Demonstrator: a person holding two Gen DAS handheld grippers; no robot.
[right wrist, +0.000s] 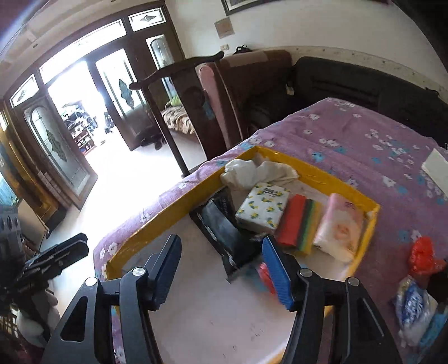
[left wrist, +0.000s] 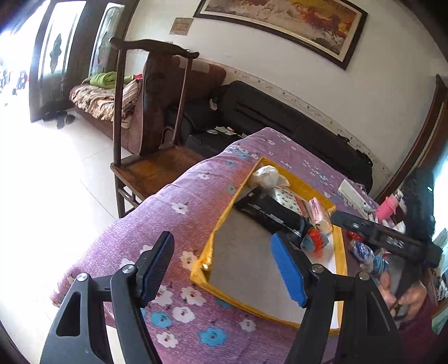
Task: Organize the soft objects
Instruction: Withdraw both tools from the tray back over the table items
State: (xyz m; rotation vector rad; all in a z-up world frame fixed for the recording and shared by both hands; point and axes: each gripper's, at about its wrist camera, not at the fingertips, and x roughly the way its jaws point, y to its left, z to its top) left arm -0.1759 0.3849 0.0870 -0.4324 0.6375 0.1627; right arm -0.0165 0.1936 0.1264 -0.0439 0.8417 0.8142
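A dark wooden chair (left wrist: 148, 156) stands beside the purple flowered bedspread (left wrist: 173, 224). Behind it a sofa (left wrist: 112, 103) carries a green bundle (left wrist: 105, 79), perhaps a blanket. A framed painting (left wrist: 282, 25) hangs above.

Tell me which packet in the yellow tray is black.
The long foil pouch nearest the right gripper's jaws; the other packets are white-patterned, striped or pink.

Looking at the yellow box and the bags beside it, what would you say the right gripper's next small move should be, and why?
Probably swing the right gripper, open and empty, toward the red bag. It lies on the purple cover outside the yellow box, which has bare floor left.
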